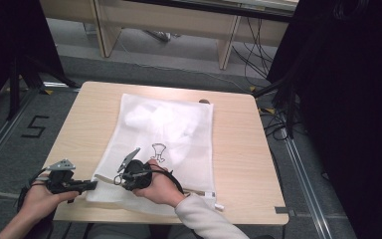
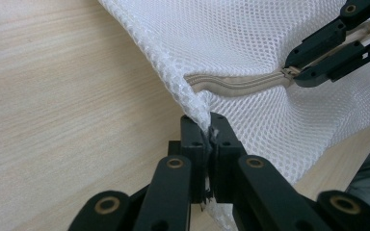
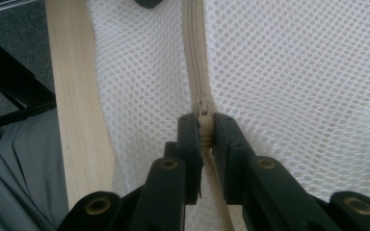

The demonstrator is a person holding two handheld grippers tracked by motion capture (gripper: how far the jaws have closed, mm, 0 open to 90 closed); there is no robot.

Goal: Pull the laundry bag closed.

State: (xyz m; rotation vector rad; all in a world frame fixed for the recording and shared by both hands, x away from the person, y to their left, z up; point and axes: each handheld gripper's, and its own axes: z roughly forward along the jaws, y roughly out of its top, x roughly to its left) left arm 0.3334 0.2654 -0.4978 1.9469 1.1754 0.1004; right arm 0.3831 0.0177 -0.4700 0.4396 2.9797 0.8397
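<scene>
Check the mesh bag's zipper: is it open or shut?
Shut along the stretch in view: the zipper teeth run joined from the bag's corner to the right gripper, clamped at the slider. Beyond that, cannot tell.

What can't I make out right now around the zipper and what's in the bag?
- Zipper pull: right gripper view, pinched between the right gripper fingers; its shape is hidden.
- Mesh bag contents: high view, pale lumps blurred behind the mesh.
- Bag corner: left gripper view, swallowed by the left gripper.
- Black print: high view, too small to read.
</scene>
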